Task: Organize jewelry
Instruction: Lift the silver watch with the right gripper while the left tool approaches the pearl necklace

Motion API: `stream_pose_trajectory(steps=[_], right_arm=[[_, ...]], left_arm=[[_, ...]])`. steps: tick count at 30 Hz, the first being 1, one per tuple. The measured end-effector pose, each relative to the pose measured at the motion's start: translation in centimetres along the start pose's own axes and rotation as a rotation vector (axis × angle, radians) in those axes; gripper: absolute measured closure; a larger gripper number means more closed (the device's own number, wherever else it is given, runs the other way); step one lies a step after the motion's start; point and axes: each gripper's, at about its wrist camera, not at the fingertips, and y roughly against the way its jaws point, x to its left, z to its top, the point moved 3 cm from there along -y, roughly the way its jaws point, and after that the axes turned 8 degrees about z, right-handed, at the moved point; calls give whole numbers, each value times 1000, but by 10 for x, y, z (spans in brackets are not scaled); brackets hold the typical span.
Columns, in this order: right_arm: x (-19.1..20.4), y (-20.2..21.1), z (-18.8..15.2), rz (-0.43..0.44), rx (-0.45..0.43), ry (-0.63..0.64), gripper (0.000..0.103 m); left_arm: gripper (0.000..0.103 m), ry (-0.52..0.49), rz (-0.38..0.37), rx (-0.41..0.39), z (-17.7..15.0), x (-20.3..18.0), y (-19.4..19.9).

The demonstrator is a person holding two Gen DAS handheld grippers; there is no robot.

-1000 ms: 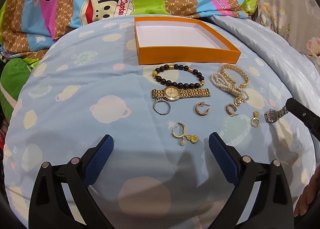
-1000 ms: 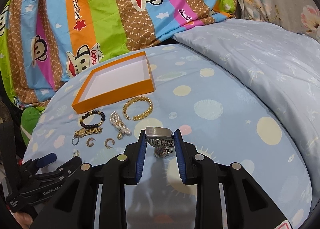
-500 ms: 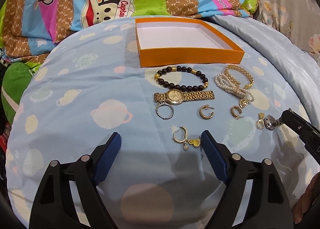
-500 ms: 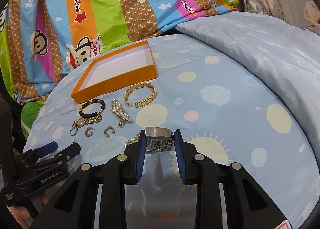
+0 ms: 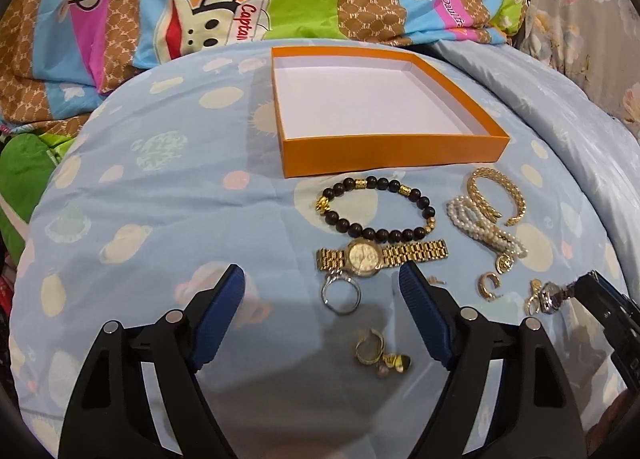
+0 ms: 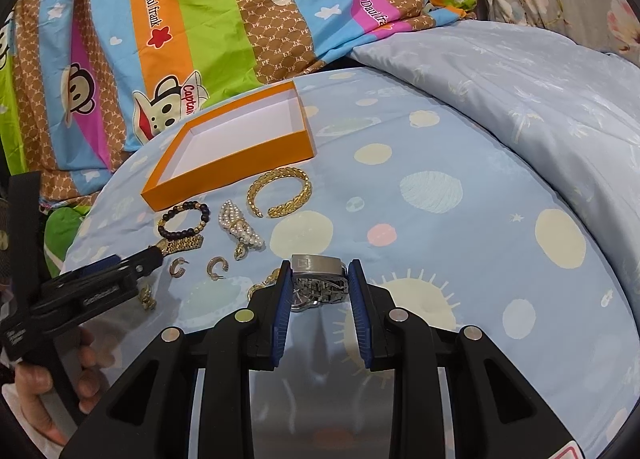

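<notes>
Left claw point(image 5: 320, 299): released, jaws wide apart; hovers low over bed sheet point(image 5: 160, 199); nothing between pads
Right claw point(image 6: 318, 291): clenched on silver watch point(image 6: 318, 279); watch sits just above sheet, near bed's front-right part
Box point(image 5: 394, 145): qty 1; orange, white inside, no contents; behind the jewelry
Watches: qty 2; silver in right claw; gold watch point(image 5: 364, 255) flat on sheet, just below bead bracelet point(image 5: 374, 209)
Bracelets: qty 3; bead, pearl bracelet point(image 5: 486, 227), gold cuff point(image 5: 498, 195); pearl & cuff touching
Ring point(image 5: 340, 293): qty 1; silver, touching gold watch's strap
Earrings: approx 4 small gold pcs; charm hoop point(image 5: 380, 353) betw. left claw fingers
Left view only: ring; charm hoop's charms; box floor seen fully
Right view only: silver watch clasp & links; both hoop earrings point(image 6: 198, 267) unobstructed; person's hand point(image 6: 44, 379) on left tool
</notes>
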Motion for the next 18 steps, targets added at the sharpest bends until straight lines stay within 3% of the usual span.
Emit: stream_pose_trajectory(steps=[8, 18], right_arm=[[-1, -1, 2, 5, 2, -9, 77], [-8, 3, 5, -5, -8, -19, 76]], left_arm=[[26, -7, -7, -8, 20, -5, -9], [26, -14, -126, 5, 15, -44, 15]])
